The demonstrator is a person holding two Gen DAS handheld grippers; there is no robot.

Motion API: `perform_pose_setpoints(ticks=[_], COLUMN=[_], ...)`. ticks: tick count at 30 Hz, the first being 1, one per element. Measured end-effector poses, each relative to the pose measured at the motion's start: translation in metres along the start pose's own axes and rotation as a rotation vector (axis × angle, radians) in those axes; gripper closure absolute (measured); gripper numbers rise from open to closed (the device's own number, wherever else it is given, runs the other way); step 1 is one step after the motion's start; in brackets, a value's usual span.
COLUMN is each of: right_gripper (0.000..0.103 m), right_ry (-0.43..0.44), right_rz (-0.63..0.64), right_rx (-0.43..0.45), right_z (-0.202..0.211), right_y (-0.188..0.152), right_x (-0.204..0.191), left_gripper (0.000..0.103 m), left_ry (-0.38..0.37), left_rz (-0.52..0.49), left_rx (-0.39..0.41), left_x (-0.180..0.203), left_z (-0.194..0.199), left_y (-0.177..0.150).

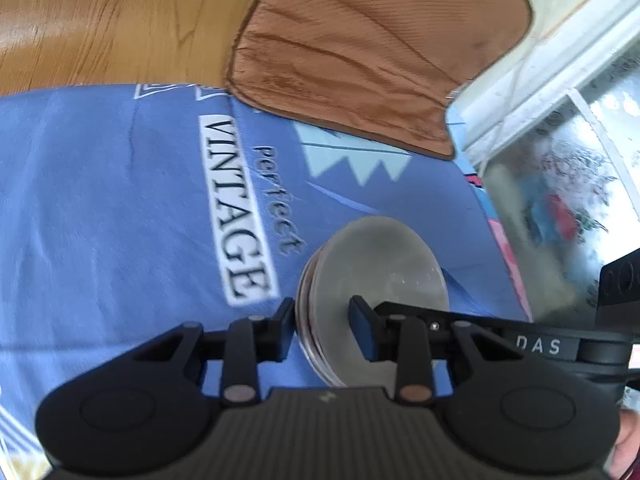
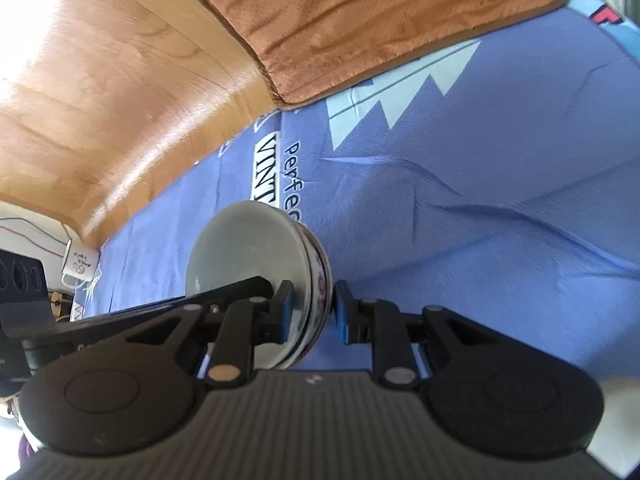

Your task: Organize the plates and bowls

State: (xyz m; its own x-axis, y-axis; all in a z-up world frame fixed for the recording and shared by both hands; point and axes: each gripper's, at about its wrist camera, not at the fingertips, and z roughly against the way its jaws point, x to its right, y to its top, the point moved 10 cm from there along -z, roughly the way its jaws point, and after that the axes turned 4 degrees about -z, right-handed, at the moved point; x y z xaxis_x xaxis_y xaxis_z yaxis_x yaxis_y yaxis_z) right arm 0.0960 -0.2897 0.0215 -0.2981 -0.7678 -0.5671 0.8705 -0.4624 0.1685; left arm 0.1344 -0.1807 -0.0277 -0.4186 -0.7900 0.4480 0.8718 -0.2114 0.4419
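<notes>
While both grippers straddle opposite rims of the same stack of bowls [image 1: 376,264], nothing else lies close to it on the blue cloth [image 1: 100,200]. The left gripper [image 1: 322,328] has 1 finger inside the top bowl and 1 outside the rim; its jaws stand apart with a gap at the rim, so a firm grip cannot be told. The right gripper [image 2: 310,310] sits likewise, its inner finger against the inside wall, its outer finger just clear of the patterned outer side, jaws part open. In the right wrist view the stack [image 2: 256,256] appears to hold at least 2 bowls, white inside, with a red and blue pattern outside. Each view shows the other gripper reaching in across the bowl. A brown mat [image 1: 372,48] overlaps the far edge of the cloth, and both lie on a wooden floor [image 2: 100,100]. A white mug [image 2: 79,265] with small print too blurred to read sits at the cloth's far left edge. A window [image 1: 560,168] stands to the right. The cloth reads "perfect VINTAGE" [image 1: 240,208]; the right gripper's body, seen from the left, reads "DAS" [image 1: 537,346].
</notes>
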Motion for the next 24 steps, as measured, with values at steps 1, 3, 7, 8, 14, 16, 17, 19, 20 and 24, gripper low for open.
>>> perform_pose_setpoints(ticks=[1,3,7,8,14,16,17,19,20,24], right_gripper=[0.079,0.079,0.079,0.079,0.079,0.078,0.078,0.078,0.078,0.076], right_ry=[0.003,0.001,-0.036,-0.051,-0.147,-0.168,-0.175,-0.183,-0.187,-0.205], right_rz=[0.001,0.004,0.008,0.003,-0.050,-0.068,-0.079,-0.103,-0.113,-0.089], right_rx=[0.007,0.026,0.078,0.089,0.141,0.148,0.151,0.156,0.157,0.178], right_z=[0.005,0.020,0.065,0.073,0.120,0.125,0.127,0.126,0.124,0.119], right_y=[-0.001,-0.007,-0.022,-0.025,-0.050,-0.057,-0.059,-0.061,-0.061,-0.060], right_x=[0.001,0.003,0.021,0.028,0.077,0.088,0.095,0.105,0.111,0.116], left_gripper=[0.073,0.073,0.073,0.073,0.073,0.073,0.072,0.072,0.072,0.070], left_ry=[-0.004,-0.021,-0.081,-0.098,-0.166,-0.169,-0.168,-0.159,-0.150,-0.127], left_rz=[-0.008,-0.035,-0.090,-0.104,-0.176,-0.189,-0.195,-0.200,-0.201,-0.219], left_rx=[0.001,0.005,-0.013,-0.023,-0.102,-0.120,-0.126,-0.140,-0.147,-0.123], left_x=[0.008,0.028,0.074,0.085,0.144,0.156,0.160,0.164,0.165,0.166], left_z=[0.003,0.008,0.006,0.003,-0.021,-0.031,-0.035,-0.045,-0.050,-0.055], left_y=[-0.003,-0.010,-0.027,-0.032,-0.066,-0.075,-0.078,-0.082,-0.083,-0.079])
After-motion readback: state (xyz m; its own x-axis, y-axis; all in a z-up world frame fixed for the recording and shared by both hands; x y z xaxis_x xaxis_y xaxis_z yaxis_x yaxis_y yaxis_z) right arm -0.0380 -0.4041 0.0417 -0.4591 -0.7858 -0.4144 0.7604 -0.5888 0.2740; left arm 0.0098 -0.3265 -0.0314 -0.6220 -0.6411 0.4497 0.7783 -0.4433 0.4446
